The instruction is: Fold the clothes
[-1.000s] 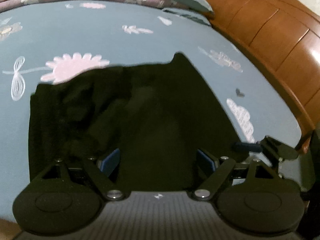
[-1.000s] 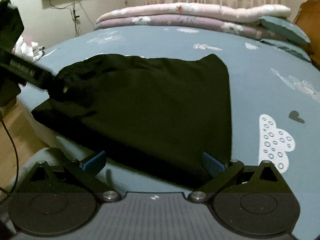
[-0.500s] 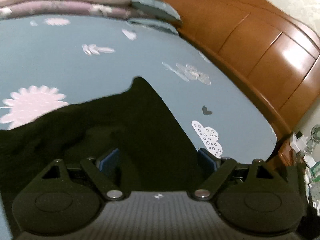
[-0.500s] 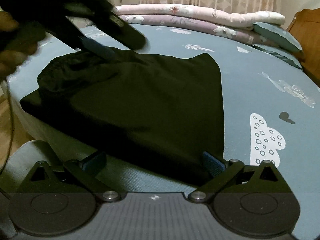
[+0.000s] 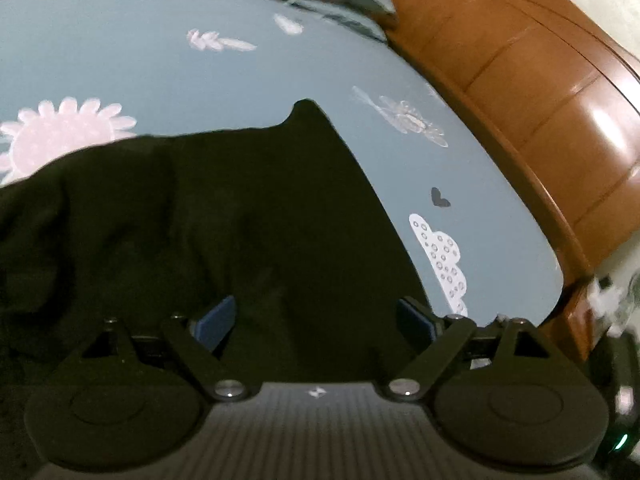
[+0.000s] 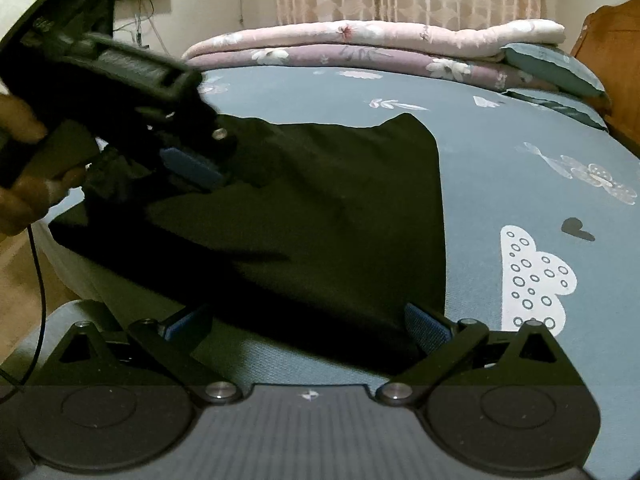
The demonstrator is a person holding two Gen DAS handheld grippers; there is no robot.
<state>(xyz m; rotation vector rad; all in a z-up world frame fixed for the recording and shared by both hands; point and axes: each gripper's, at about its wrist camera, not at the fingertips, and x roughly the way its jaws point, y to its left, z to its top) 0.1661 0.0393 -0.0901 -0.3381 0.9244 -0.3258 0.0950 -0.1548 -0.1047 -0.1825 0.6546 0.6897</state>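
Black garment (image 5: 224, 216), apparently shorts or trousers, lies spread on a blue printed bedsheet (image 5: 200, 80) beside a wooden headboard (image 5: 540, 92), seen from the left wrist. The left gripper (image 5: 316, 318) hovers over the cloth with jaws wide apart and nothing pinched between its blue pads; soft wrinkles suggest light, limp fabric that will sag unless lifted by an edge.

From the right wrist, the garment (image 6: 320, 208) reaches from the near bed edge toward a peaked far corner. The right gripper (image 6: 308, 324) stands open over the near hem, clear of the cloth. A hand (image 6: 24, 184) holds the left gripper (image 6: 188, 160) above the gathered waistband (image 6: 108, 176), probably the firmest place to grasp. Folded quilts (image 6: 360, 48) lie beyond.
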